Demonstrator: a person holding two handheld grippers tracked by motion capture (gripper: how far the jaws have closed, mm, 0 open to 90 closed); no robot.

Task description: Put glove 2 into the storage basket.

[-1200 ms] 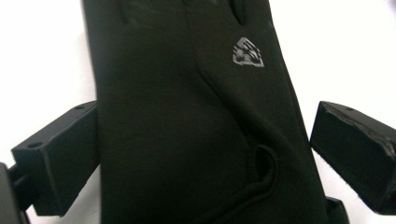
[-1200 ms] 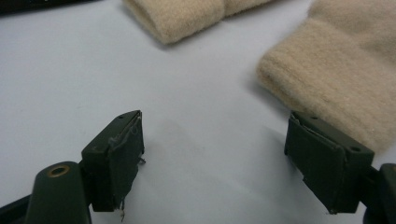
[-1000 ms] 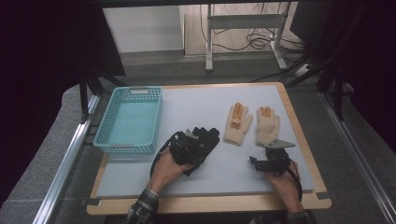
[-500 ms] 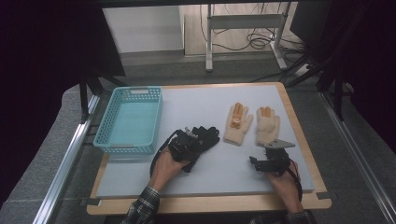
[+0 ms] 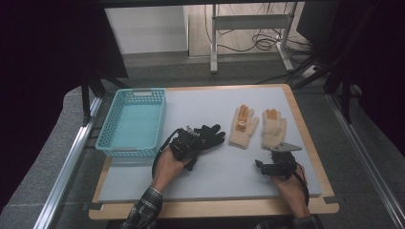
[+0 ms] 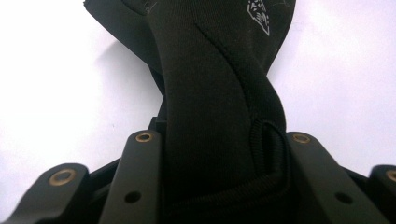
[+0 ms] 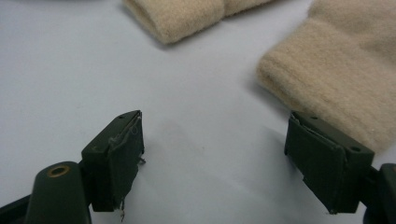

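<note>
Left tool: jaws have just been closing and now stand clamped on the cuff end of the black glove. In the left gripper view the dark fabric fills the gap between both jaws, bunched and folded at the hem, with a small white printed mark near the top. A second ago the same tool sat over the glove with jaws wide; half a second ago they were partway in. Hand position on the tabletop is nearly the same across the three high-view frames, so the change is the grip, not a move.

The black glove lies on the grey tabletop, its fingers pointing right toward the tan pair, cuff under the tool. Just left of the left hand stands the blue basket; nothing can be seen inside it.

Right tool: jaws apart, nothing between them. In the right gripper view they hover just short of the cuff of a tan glove, the right-hand jaw close beside it but not pressing; a second tan glove lies farther off. No shift in this hand between frames.

Judgement: pick-up of the black glove is now secured, lift not yet begun. Likely next move is a carry left to the basket. Risk: grip is on folded cuff fabric, so the glove will hang and may drag across the tabletop or catch on the basket rim unless raised well clear.
</note>
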